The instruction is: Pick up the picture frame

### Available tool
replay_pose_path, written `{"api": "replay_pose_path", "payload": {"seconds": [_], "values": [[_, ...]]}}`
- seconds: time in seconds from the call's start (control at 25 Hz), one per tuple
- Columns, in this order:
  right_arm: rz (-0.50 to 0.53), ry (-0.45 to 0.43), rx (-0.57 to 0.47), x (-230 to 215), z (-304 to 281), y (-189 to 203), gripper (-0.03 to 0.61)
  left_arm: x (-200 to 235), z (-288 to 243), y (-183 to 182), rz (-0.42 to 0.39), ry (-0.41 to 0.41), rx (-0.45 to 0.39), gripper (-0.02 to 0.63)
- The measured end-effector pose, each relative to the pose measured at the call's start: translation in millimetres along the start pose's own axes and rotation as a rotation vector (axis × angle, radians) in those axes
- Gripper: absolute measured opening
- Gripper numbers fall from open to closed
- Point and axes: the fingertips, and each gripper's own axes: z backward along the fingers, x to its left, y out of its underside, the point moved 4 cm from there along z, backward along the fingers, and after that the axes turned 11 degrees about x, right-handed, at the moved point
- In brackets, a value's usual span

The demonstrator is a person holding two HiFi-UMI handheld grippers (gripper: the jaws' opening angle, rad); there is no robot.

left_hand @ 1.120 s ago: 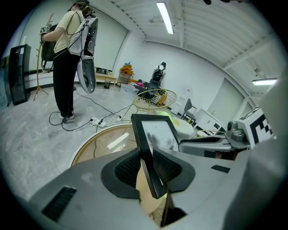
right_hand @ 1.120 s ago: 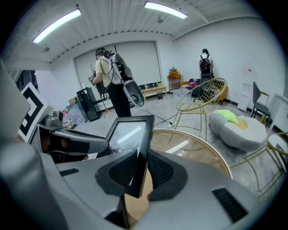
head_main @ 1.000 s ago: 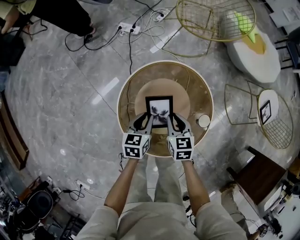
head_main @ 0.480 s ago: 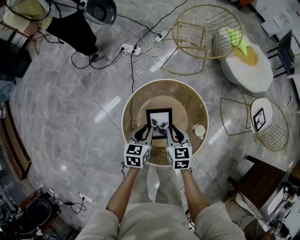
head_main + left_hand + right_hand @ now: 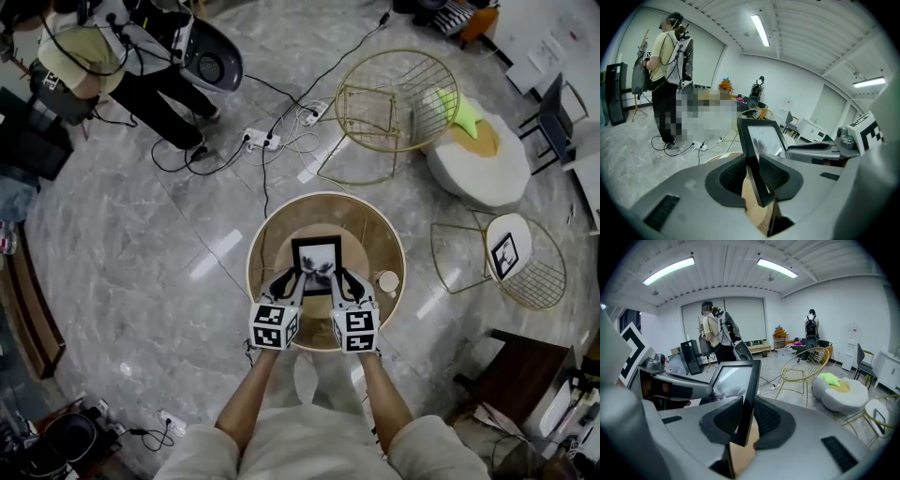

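The black picture frame, holding a grey print, hangs tilted above the round gold table. My left gripper is shut on its lower left edge and my right gripper on its lower right edge. In the left gripper view the frame stands edge-on between the textured pads of the left gripper, which press on it. The right gripper view shows the frame clamped the same way in the right gripper. The frame's bottom corners are hidden behind the jaws.
A small white round object sits on the table's right side. Gold wire chairs, a white pouf and a wire stool bearing a second frame stand to the right. Cables and a power strip lie beyond. A person stands at far left.
Both grippers have risen together with the frame held between them. The table and floor look smaller and farther below, and more of the room shows.
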Motion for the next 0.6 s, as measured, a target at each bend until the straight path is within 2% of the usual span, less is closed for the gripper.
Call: {"api": "replay_pose_path", "payload": {"seconds": [0.6], "values": [[0.034, 0.038, -0.106, -7.4, 52.1, -68.9, 0.074, -27.7, 42.5, -74.1, -0.063, -0.006, -0.093, 0.083]]}}
